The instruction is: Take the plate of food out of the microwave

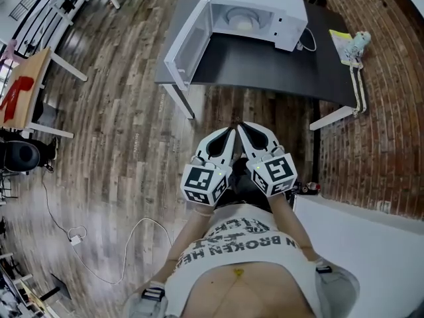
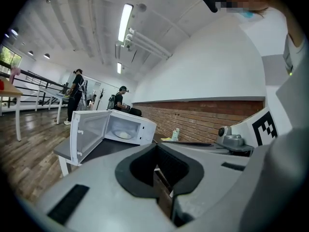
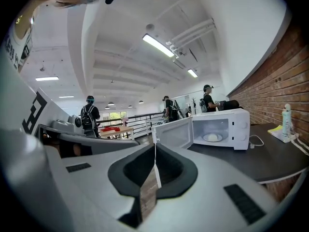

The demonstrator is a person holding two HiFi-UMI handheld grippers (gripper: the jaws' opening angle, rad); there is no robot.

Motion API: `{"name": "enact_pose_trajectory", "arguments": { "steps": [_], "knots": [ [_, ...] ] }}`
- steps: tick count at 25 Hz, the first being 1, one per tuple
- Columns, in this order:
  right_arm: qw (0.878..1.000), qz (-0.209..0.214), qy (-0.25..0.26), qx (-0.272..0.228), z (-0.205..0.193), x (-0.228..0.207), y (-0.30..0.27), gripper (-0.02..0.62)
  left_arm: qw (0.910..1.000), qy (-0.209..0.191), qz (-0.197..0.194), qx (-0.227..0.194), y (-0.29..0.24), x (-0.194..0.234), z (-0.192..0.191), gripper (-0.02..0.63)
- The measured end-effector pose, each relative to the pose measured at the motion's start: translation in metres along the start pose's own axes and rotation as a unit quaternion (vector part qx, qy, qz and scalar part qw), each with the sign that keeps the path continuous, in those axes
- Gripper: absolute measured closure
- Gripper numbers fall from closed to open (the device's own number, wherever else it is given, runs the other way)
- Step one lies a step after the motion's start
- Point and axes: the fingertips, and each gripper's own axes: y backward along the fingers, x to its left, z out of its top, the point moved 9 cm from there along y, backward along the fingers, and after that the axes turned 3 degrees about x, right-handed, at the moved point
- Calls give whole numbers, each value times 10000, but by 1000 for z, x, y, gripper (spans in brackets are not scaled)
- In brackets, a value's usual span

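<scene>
A white microwave stands on a dark table with its door swung open to the left. Inside it lies a white plate of pale food, also seen in the left gripper view as the plate and in the right gripper view as the plate. My left gripper and right gripper are held side by side near my body, well short of the table. Both are shut and hold nothing.
A power strip with a cable and a small bottle lie at the table's right end by the brick wall. A wooden desk with a red thing stands at the left. Several people stand far off.
</scene>
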Motion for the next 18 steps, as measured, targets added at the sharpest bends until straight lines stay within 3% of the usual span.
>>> {"name": "enact_pose_trajectory", "arguments": {
  "steps": [18],
  "knots": [
    [9994, 140, -119, -295, 48, -155, -59, 586, 9996, -120, 246, 2, -157, 18, 54, 598]
  ]
}}
